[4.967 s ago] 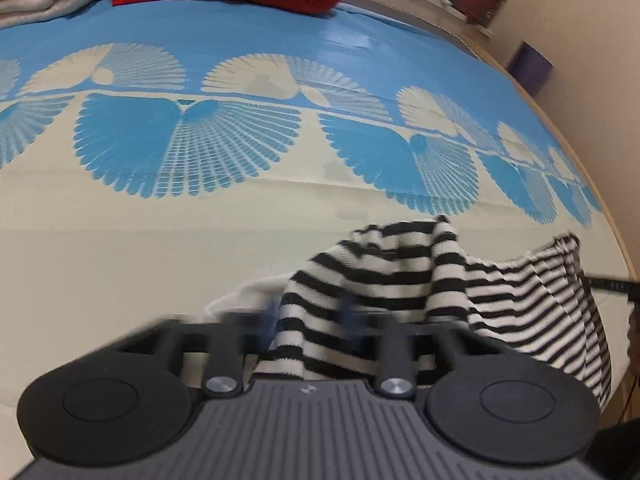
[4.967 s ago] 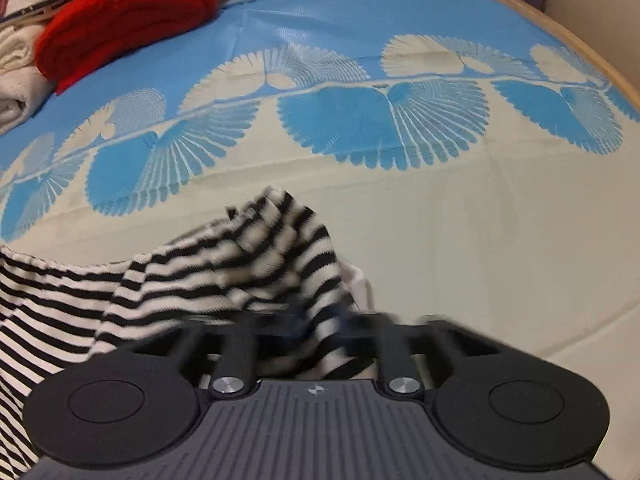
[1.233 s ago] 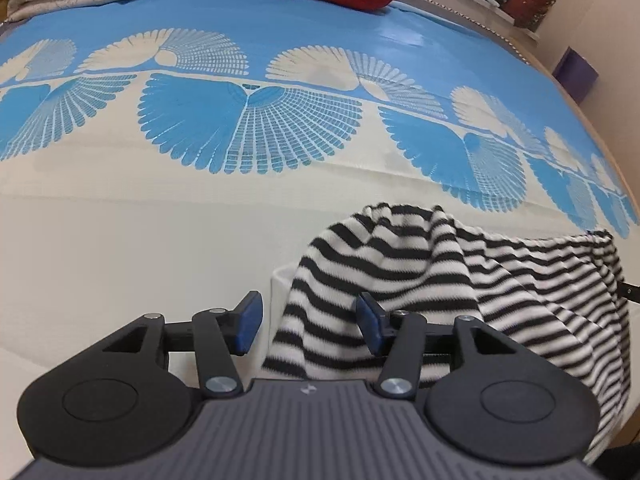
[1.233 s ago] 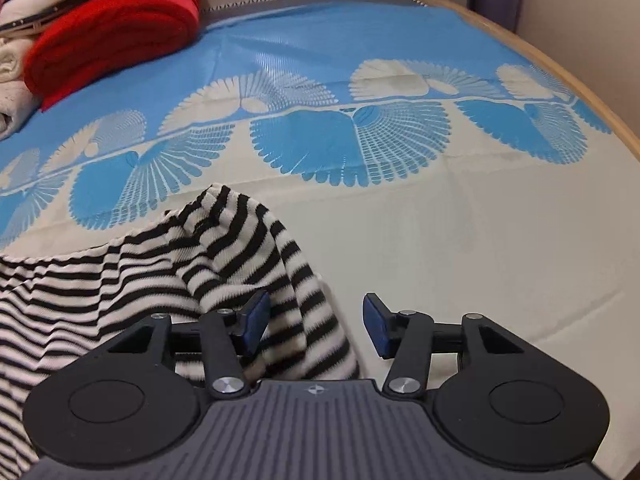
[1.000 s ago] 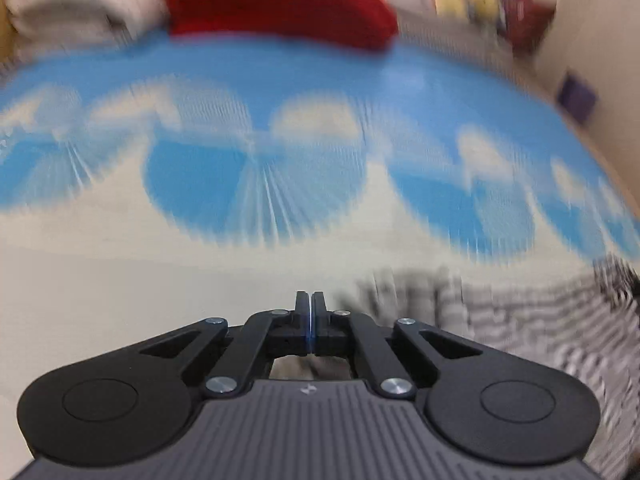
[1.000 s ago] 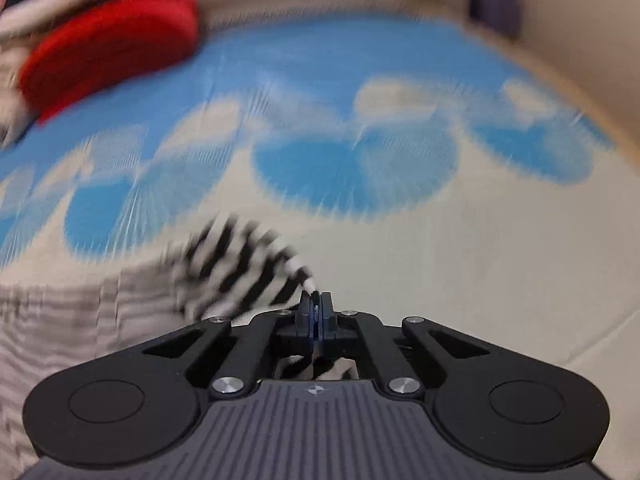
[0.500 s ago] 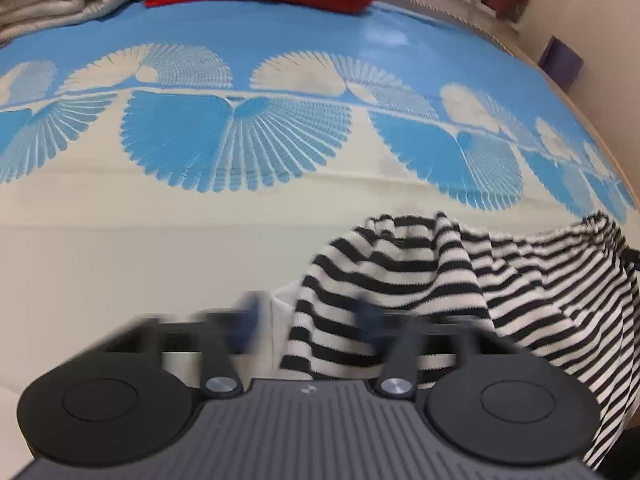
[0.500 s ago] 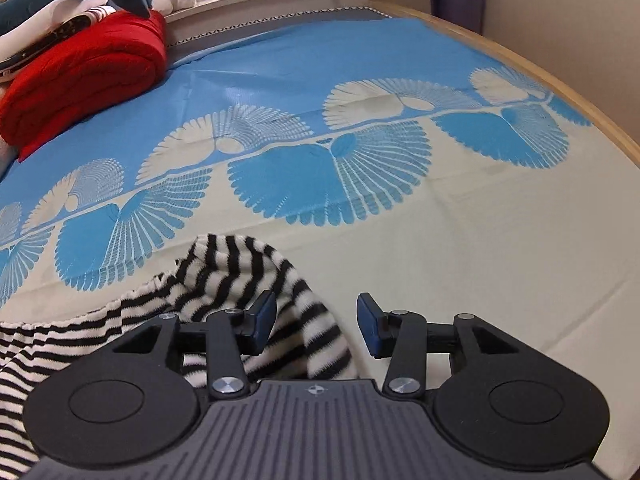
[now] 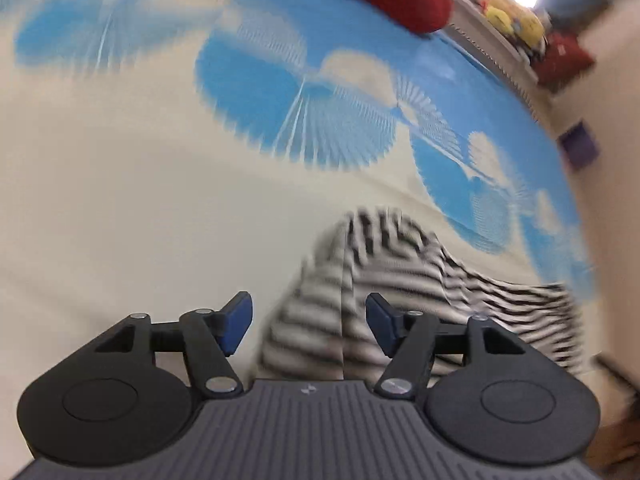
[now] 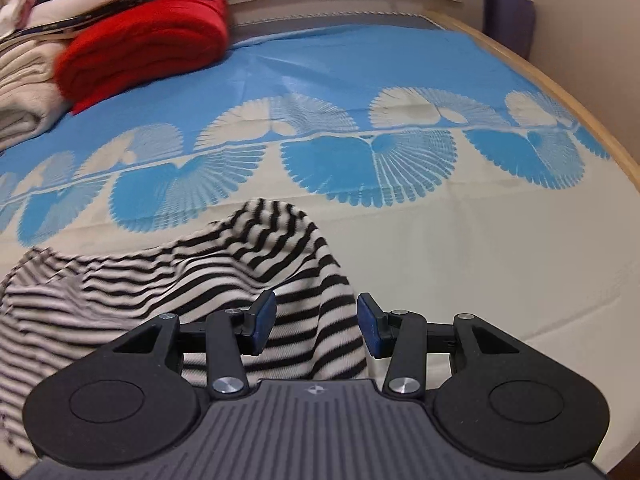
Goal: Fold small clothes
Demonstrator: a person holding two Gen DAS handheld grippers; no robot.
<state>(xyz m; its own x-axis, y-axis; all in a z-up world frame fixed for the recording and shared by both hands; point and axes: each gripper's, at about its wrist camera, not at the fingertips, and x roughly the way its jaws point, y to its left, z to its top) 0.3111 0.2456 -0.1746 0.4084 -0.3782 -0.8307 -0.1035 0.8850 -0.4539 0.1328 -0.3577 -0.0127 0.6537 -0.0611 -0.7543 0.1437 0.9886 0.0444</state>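
1. Striped garment [image 10: 256,264] lies crumpled on the blue-and-cream bedspread [image 10: 460,248], bunched into a raised hump, its long axis running side to side between the two grippers.

2. Right gripper [image 10: 316,326] has its jaws parted with a striped fold directly between the blue pads [image 10: 370,330]; the pads do not press the cloth, so nothing is gripped. The bulk of the garment trails away to that view's left.

3. Left gripper [image 9: 306,326] is opening its jaws; in its blurred view the striped garment [image 9: 384,248] sits between and just beyond them, ungripped, and trails off to that view's right.

4. Each gripper therefore stands at one end of the cloth, both about equally near. The coming move likely turns on each one catching its own end.

5. Open bedspread lies ahead of both grippers, giving plenty of room to spread or fold the garment forward.

6. Edges to mind: the wooden bed rim [image 10: 560,92] curves along the right, and a red folded blanket [image 10: 140,48] with pale bedding [image 10: 24,92] sits well apart at the far left.
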